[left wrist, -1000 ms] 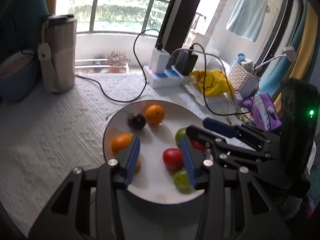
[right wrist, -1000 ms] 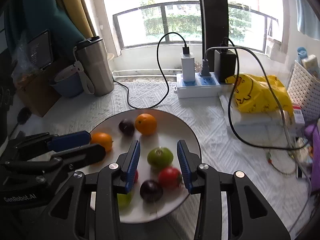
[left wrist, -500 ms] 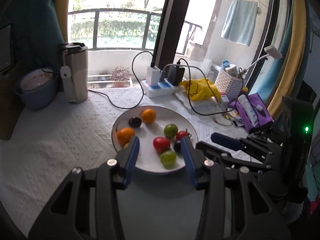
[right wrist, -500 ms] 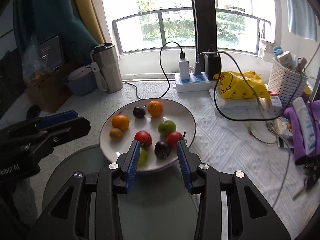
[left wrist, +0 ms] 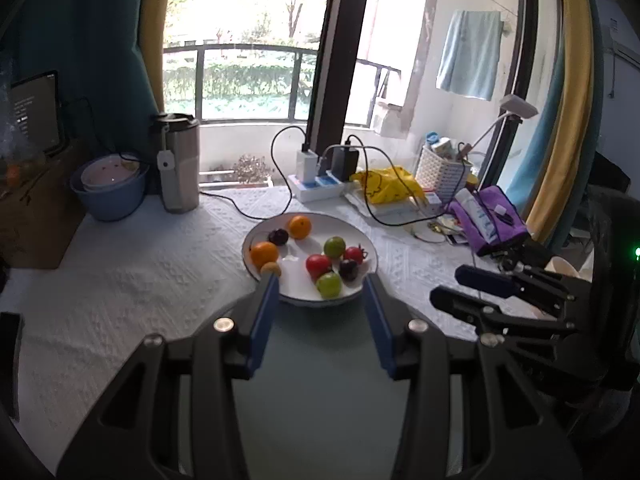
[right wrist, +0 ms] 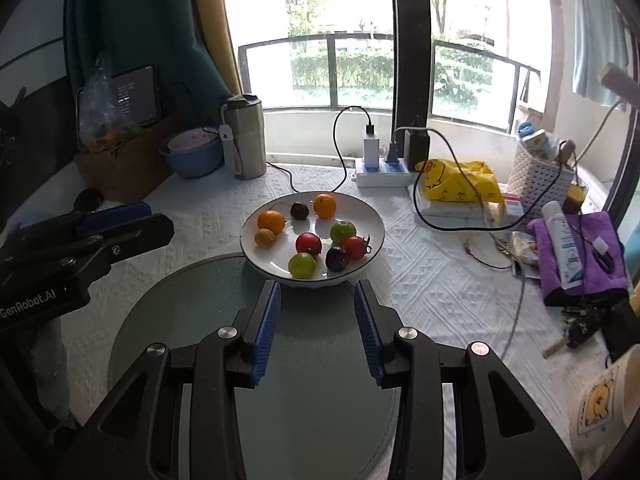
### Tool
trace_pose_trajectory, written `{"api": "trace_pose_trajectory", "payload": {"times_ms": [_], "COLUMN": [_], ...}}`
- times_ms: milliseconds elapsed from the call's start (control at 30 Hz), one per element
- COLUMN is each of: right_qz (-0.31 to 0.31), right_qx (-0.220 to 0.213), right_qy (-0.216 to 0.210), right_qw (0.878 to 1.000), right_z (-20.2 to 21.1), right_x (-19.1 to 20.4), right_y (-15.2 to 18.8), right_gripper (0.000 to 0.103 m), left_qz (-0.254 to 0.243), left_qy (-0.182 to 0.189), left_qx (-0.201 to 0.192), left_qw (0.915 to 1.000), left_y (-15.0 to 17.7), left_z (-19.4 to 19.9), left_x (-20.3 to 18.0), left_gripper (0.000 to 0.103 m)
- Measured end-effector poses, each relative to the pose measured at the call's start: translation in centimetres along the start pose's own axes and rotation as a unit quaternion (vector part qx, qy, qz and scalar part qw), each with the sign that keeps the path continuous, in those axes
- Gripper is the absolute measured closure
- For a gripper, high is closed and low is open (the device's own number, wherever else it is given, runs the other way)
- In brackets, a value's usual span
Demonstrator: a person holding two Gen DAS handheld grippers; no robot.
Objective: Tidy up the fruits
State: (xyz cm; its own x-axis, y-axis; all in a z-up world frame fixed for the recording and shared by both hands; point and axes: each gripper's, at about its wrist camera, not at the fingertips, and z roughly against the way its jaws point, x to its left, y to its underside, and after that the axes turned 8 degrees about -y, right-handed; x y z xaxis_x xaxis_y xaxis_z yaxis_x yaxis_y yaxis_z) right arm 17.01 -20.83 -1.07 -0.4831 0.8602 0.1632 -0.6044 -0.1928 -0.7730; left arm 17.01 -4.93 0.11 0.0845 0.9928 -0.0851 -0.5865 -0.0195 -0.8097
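Observation:
A white plate [left wrist: 360,236] [right wrist: 372,220] on the white tablecloth holds several small fruits: oranges [left wrist: 264,253] [right wrist: 271,221], red tomatoes [left wrist: 319,265] [right wrist: 308,243], green fruits [left wrist: 329,284] [right wrist: 302,265] and dark plums [left wrist: 278,236] [right wrist: 336,258]. My left gripper [left wrist: 320,280] is open and empty, held back from the plate's near edge. My right gripper [right wrist: 316,288] is open and empty, also just short of the plate. Each gripper shows in the other's view, the right one [left wrist: 464,288] and the left one [right wrist: 120,220].
A round glass mat [right wrist: 192,292] lies in front of the plate. A steel tumbler [left wrist: 178,164], a blue bowl [left wrist: 108,192], a power strip with cables [left wrist: 316,188], a yellow bag [left wrist: 384,188], a white basket [left wrist: 440,172] and a purple cloth [left wrist: 488,220] stand around.
Both grippers have drawn back and up from the plate; a second ago their fingers were over the fruits. Both stay open and empty. The fruits have not moved.

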Motion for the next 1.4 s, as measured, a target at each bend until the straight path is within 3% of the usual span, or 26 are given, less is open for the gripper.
{"api": "trace_pose_trajectory", "payload": {"times_ms": [367, 600, 733, 833, 933, 1033, 1133, 1400], "right_qz": [0.014, 0.027, 0.04, 0.049, 0.056, 0.049, 0.048, 0.057], "right_qx": [-0.027, -0.047, -0.046, -0.059, -0.08, -0.091, -0.101, -0.12], "right_qy": [0.007, 0.013, 0.01, 0.029, 0.033, 0.032, 0.038, 0.039], "right_qw": [0.999, 0.998, 0.998, 0.997, 0.995, 0.994, 0.993, 0.99], "right_z": [4.8, 7.8, 8.3, 8.7, 9.3, 9.7, 10.2, 10.9], "right_x": [2.4, 3.9, 4.5, 5.1, 5.3, 5.0, 5.0, 5.1], "right_y": [0.8, 1.4, 1.9, 2.5, 3.1, 3.2, 3.4, 3.3], "right_gripper": [0.062, 0.058, 0.05, 0.043, 0.041, 0.039, 0.028, 0.028], "left_qz": [-0.009, -0.027, -0.04, -0.014, 0.012, 0.0, -0.013, -0.013], "left_qy": [0.012, -0.008, -0.05, -0.082, -0.076, -0.092, -0.064, -0.081], "left_qx": [-0.027, -0.053, -0.08, -0.116, -0.149, -0.151, -0.136, -0.141], "left_qw": [0.9995, 0.9982, 0.9948, 0.9898, 0.9858, 0.9843, 0.9885, 0.9867], "left_y": [2.4, 4.0, 4.8, 5.7, 6.3, 6.3, 6.2, 6.1], "left_z": [4.5, 7.1, 8.0, 9.3, 10.6, 10.5, 10.1, 10.7], "left_x": [-1.6, -1.7, -1.5, -0.6, 0.4, 0.4, 0.5, 0.5], "left_gripper": [0.057, 0.057, 0.057, 0.057, 0.057, 0.057, 0.057, 0.057]}}
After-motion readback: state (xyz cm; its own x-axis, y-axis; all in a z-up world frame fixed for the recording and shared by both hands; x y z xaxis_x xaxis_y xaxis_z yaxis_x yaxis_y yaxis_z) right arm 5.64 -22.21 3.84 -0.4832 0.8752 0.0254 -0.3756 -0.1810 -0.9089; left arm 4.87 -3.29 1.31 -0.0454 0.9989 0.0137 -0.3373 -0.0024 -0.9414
